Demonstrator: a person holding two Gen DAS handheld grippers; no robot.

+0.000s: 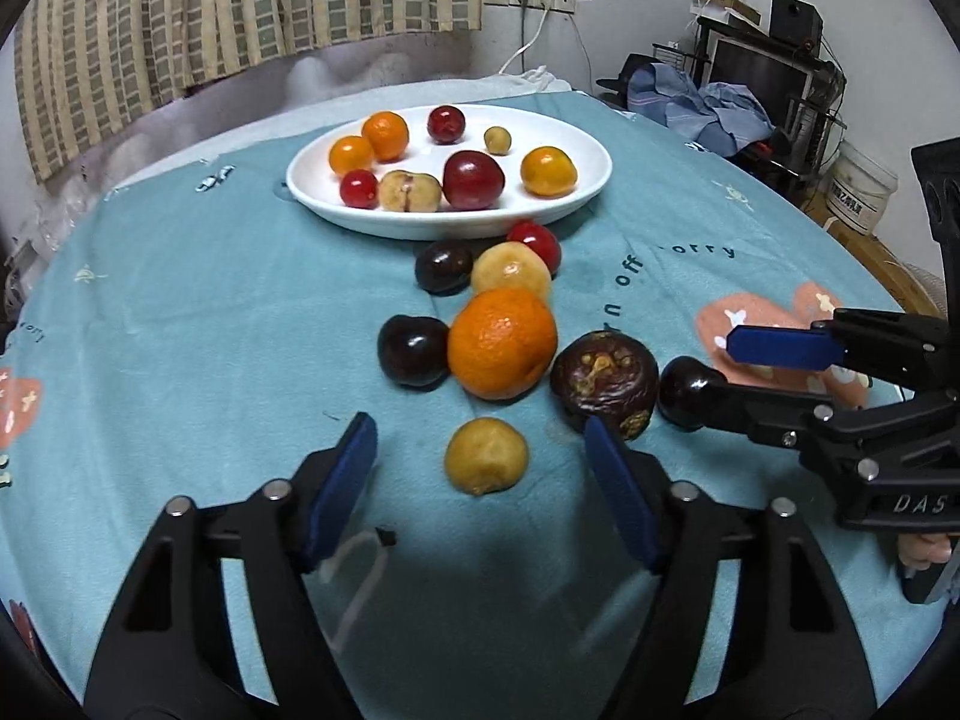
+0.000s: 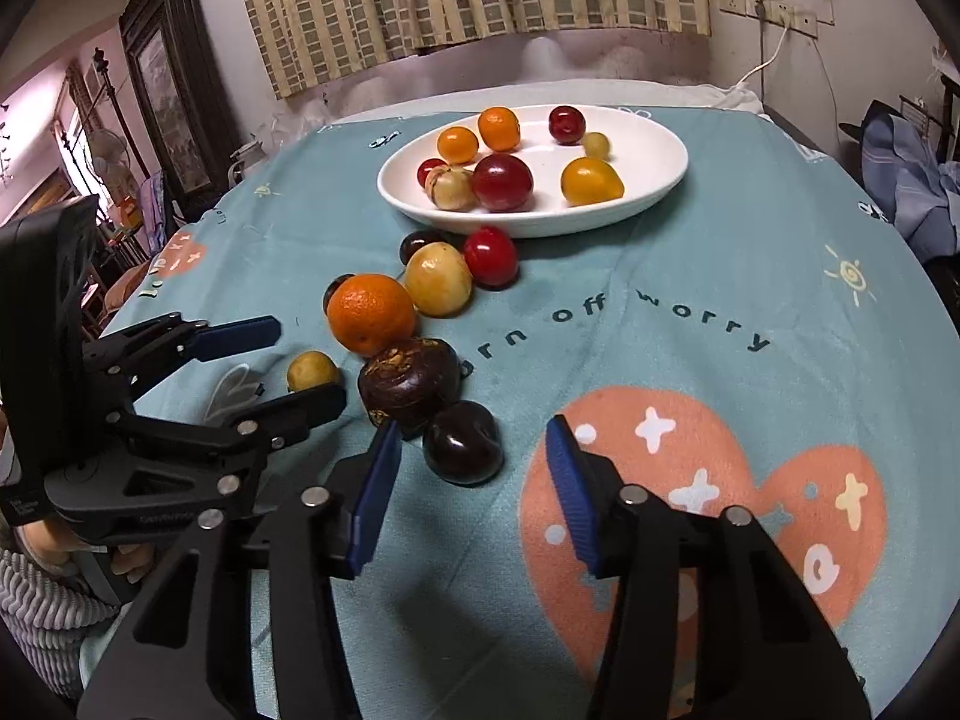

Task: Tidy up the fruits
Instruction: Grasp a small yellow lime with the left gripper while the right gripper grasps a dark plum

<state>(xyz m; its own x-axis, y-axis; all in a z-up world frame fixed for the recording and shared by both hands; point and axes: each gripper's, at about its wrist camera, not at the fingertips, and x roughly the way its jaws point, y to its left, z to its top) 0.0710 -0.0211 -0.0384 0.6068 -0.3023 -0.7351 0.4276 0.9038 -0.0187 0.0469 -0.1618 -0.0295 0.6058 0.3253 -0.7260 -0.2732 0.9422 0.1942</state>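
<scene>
We are seeing two black plastic grippers, the left gripper (image 1: 480,468) and the right gripper (image 2: 474,474), each wearing blue ribbed pads (image 1: 339,495) and silver screws (image 1: 276,489). White letters "DAS" (image 1: 921,504) are showing on the right one. A grey ribbed sleeve (image 2: 36,606) is showing behind the left one.

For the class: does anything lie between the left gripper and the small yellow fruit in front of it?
Nothing visible does. The small yellow fruit lies on bare cloth just ahead of the open left gripper, with no other fruit in between.
</scene>
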